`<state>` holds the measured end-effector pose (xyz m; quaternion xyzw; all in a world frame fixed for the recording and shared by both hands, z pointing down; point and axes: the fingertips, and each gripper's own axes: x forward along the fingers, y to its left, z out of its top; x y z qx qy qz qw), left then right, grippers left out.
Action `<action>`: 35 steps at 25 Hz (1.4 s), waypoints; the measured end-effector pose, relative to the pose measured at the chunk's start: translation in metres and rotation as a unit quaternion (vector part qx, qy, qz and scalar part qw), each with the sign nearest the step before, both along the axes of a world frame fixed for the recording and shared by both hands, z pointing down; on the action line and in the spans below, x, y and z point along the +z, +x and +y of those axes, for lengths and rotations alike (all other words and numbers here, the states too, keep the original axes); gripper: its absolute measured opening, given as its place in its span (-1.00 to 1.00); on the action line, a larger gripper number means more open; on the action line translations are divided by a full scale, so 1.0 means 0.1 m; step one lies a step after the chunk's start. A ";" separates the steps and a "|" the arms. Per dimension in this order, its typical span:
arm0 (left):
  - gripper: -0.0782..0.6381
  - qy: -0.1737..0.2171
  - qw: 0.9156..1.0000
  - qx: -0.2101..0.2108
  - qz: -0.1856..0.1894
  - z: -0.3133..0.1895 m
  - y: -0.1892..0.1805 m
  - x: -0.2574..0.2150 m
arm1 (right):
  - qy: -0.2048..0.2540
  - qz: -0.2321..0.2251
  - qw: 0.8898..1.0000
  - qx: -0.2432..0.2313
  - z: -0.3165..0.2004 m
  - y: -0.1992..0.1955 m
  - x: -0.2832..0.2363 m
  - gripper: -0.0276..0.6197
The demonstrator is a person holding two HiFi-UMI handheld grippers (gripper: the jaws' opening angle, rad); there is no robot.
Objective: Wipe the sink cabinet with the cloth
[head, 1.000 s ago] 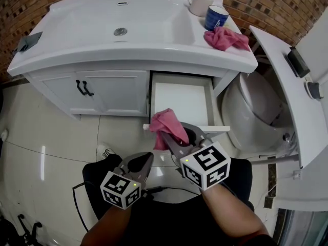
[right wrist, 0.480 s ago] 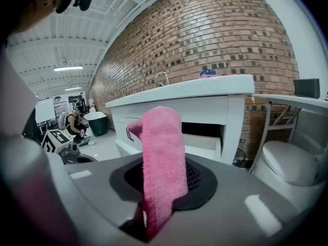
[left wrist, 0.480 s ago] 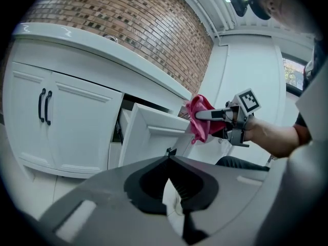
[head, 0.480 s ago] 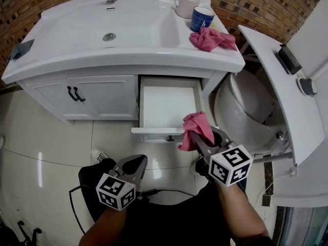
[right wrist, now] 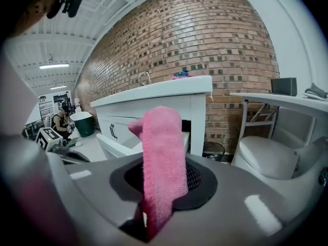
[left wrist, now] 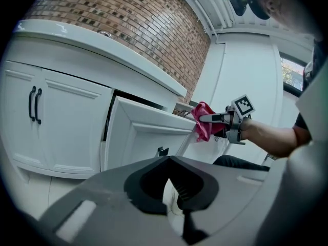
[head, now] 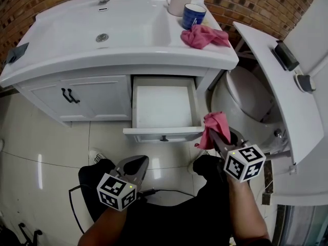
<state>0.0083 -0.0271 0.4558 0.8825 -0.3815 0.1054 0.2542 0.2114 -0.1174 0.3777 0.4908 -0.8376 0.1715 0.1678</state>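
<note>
The white sink cabinet has its middle drawer pulled open, and the drawer shows nothing inside. My right gripper is shut on a pink cloth and hangs just right of the drawer's front corner, apart from it, in front of the toilet. In the right gripper view the cloth stands up out of the shut jaws. My left gripper is low near my body, shut and holding nothing. From the left gripper view, the drawer front and the cloth are ahead.
A second pink cloth, a blue mug and a white mug sit on the countertop's right end. A toilet stands right of the cabinet, with a white shelf over it. The floor is glossy tile.
My right gripper has carried the pink cloth rightward, from the drawer's front edge to beside its right corner. The left gripper has hardly moved.
</note>
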 end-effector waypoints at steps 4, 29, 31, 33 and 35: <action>-0.78 -0.003 1.000 0.003 -0.002 0.01 0.05 0.02 | 0.001 -0.001 1.000 0.007 -0.02 0.13 -0.01 -0.61; -0.78 0.027 1.000 0.001 0.009 -0.18 -0.54 -0.57 | 0.002 0.063 0.961 -0.268 -1.43 -1.83 -0.04 -0.62; -0.78 0.018 1.000 0.004 0.010 -0.16 -0.60 -0.51 | -0.006 0.095 0.950 -0.298 -1.41 -1.95 0.12 -0.62; -0.78 0.011 1.000 0.008 0.009 -0.14 -0.65 -0.45 | -0.014 0.121 0.942 -0.312 -1.42 -2.05 0.27 -0.62; -0.77 0.008 1.000 0.011 0.007 -0.15 -0.70 -0.39 | -0.023 0.129 0.940 -0.315 -1.45 -2.11 0.39 -0.62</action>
